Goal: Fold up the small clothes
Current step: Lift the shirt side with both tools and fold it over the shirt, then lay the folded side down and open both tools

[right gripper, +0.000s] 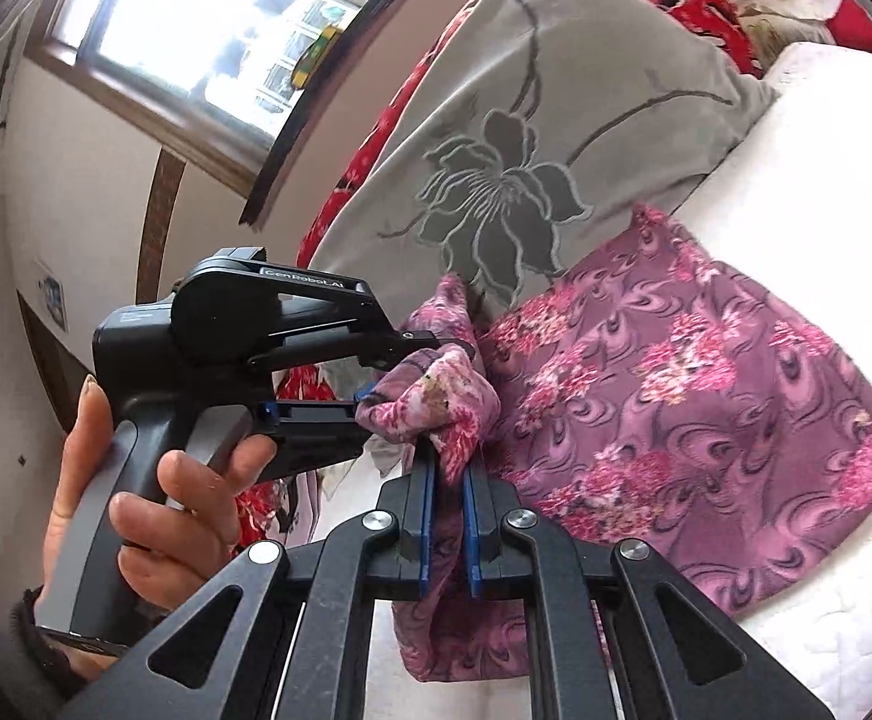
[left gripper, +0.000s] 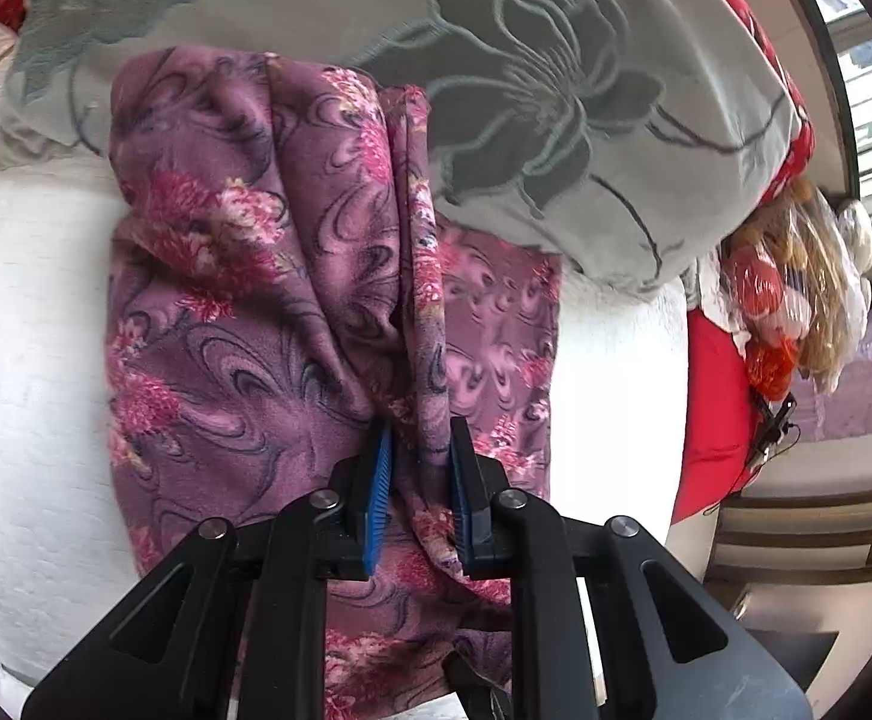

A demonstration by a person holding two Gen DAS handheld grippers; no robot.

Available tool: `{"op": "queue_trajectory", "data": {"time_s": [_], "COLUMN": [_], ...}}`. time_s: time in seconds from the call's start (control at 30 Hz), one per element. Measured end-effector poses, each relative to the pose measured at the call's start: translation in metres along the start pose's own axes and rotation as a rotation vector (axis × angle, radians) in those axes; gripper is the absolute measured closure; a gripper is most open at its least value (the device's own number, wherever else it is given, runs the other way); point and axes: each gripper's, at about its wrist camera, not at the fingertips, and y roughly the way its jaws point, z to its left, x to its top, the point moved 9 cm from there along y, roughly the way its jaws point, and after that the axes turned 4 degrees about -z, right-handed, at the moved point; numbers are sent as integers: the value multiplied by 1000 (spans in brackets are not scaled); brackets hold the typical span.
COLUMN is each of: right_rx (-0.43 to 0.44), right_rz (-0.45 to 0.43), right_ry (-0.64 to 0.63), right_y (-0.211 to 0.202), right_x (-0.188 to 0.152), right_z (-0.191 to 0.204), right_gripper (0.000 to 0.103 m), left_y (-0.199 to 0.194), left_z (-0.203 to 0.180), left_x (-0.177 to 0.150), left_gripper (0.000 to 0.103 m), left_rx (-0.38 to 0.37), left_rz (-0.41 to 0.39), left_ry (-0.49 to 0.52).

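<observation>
Left hand-held gripper [left gripper: 420, 450] is clamped on a bunched fold of the purple fleece garment with pink flowers [left gripper: 243, 276]. Right hand-held gripper [right gripper: 448, 474] pinches the same cloth just beside it, jaws nearly together. The garment drapes across the white quilted bed [left gripper: 27, 360], its far end against the grey flower-embroidered pillow [left gripper: 556, 90].

Both grippers black, blue ribbed pads [left gripper: 380, 480], silver pivot screws. Left gripper [right gripper: 375, 384]: grey handle, white "CenRobot.AI" lettering. Dark fuzzy sleeve [right gripper: 33, 630] at wrist.
</observation>
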Motion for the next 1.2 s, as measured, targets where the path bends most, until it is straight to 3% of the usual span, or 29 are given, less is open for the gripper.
{"op": "queue_trajectory", "data": {"time_s": [0.4, 0.67, 1.07, 1.2], "right_rx": [-47, -76, -175, -224], "right_rz": [-59, -64, 47, 94], "right_ry": [59, 138, 292, 338], "right_y": [-36, -50, -39, -30], "right_x": [29, 39, 15, 0], "right_z": [-41, -73, -127, -140], "right_gripper": [96, 96, 96, 90], "left_y": [38, 63, 83, 64], "left_z": [-57, -76, -76, -74], "left_x": [-25, -32, -44, -41], "left_gripper": [87, 87, 84, 84], "left_rx": [-34, -27, -27, -58], "left_rz": [70, 96, 135, 110], "left_ry": [46, 50, 53, 51]}}
